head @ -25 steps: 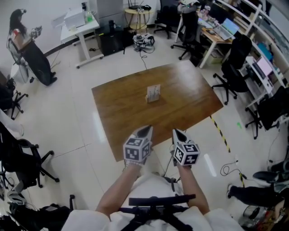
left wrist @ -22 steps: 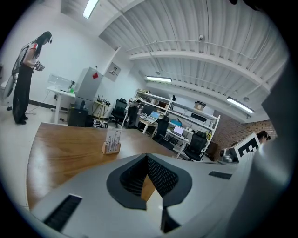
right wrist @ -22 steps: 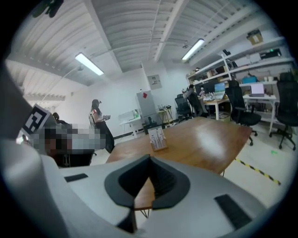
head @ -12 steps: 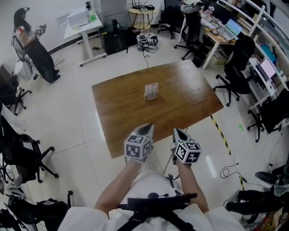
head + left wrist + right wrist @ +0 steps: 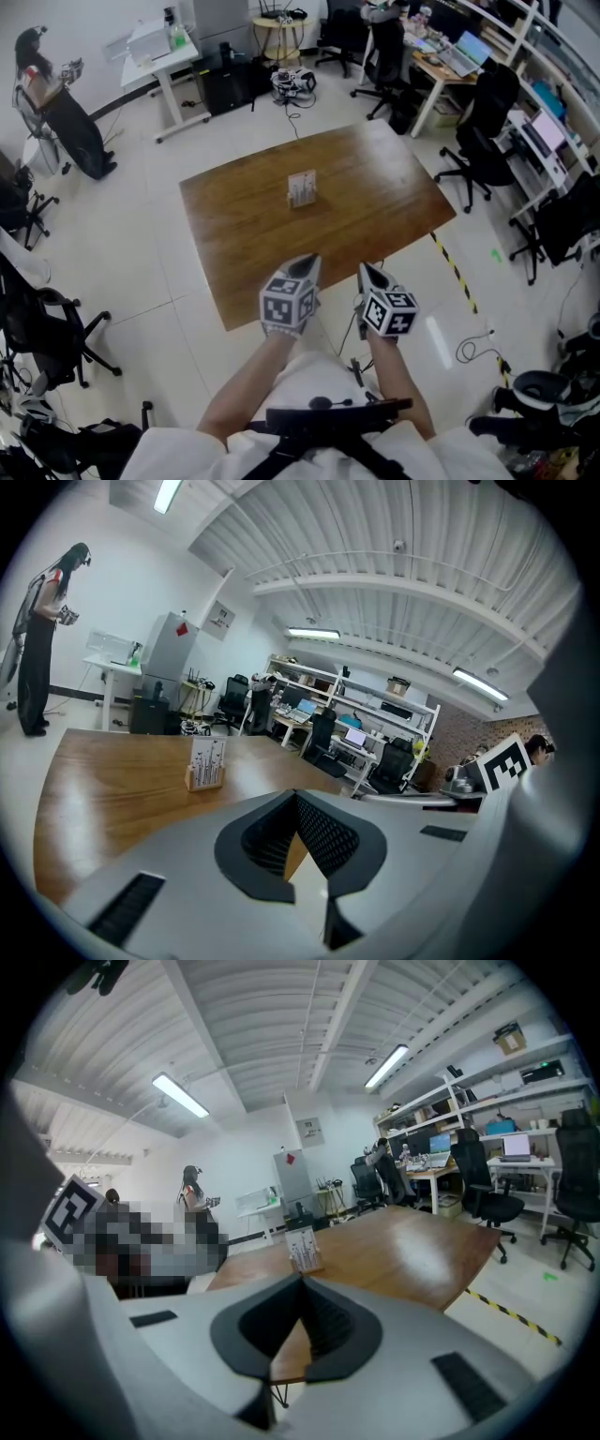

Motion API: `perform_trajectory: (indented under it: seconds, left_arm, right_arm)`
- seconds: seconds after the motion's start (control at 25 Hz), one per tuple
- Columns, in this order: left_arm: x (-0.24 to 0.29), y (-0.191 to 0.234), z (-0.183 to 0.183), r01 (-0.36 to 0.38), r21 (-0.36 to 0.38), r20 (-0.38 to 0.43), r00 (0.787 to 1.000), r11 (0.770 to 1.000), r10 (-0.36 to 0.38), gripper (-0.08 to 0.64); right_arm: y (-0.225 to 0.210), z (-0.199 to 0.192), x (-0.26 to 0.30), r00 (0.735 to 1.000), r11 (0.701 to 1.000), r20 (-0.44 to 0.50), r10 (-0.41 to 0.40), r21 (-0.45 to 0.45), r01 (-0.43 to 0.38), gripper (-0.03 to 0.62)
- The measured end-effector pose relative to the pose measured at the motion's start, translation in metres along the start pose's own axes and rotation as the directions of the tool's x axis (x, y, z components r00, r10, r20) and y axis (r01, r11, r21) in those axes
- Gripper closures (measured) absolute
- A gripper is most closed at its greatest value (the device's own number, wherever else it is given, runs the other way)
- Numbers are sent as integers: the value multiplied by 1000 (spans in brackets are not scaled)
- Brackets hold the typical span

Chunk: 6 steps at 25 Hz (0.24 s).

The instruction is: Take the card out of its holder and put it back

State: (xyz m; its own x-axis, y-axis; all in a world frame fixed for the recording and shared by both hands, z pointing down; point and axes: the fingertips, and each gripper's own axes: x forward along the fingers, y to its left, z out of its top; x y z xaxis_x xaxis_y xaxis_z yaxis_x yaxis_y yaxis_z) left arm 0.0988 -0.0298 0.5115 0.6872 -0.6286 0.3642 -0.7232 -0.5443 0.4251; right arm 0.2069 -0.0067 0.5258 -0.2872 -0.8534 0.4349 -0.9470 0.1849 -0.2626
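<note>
1. Head view: the card (image 5: 301, 186) stands in its wooden holder (image 5: 302, 201) near the middle of the surface (image 5: 375, 211). My left hand-held gripper (image 5: 307, 265) and right hand-held gripper (image 5: 367, 273) hover off the near edge, well apart from it.
2. Left gripper view: the jaws are pressed together with nothing between them. If I reach in like this, I'd likely knock the card over rather than pinch it.
3. Right gripper view: this pair is closed and empty too. The card is upright, its long axis vertical and its printed face towards me. The holder looks light, so a one-sided pull may lift or tip it.
</note>
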Motion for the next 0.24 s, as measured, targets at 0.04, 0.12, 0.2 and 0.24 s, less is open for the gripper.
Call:
perform_trajectory:
  seconds: [0.04, 0.12, 0.2, 0.24]
  left_arm:
    - [1, -1, 0, 1, 1, -1, 1000, 1000, -1, 569]
    - [3, -3, 0, 5, 2, -1, 1000, 1000, -5, 569]
    - [4, -5, -1, 9, 2, 0, 1000, 1000, -9, 569]
    - [4, -6, -1, 10, 2, 1, 1000, 1000, -10, 569]
  right_arm:
    - [-1, 0, -1, 1000, 1000, 0, -2, -2, 2, 598]
    - [-3, 1, -3, 1000, 1000, 2, -6, -9, 6, 598]
    - [-4, 1, -4, 1000, 1000, 3, -9, -14, 9, 598]
    - [-5, 1, -5, 1000, 1000, 4, -10, -16, 10, 598]
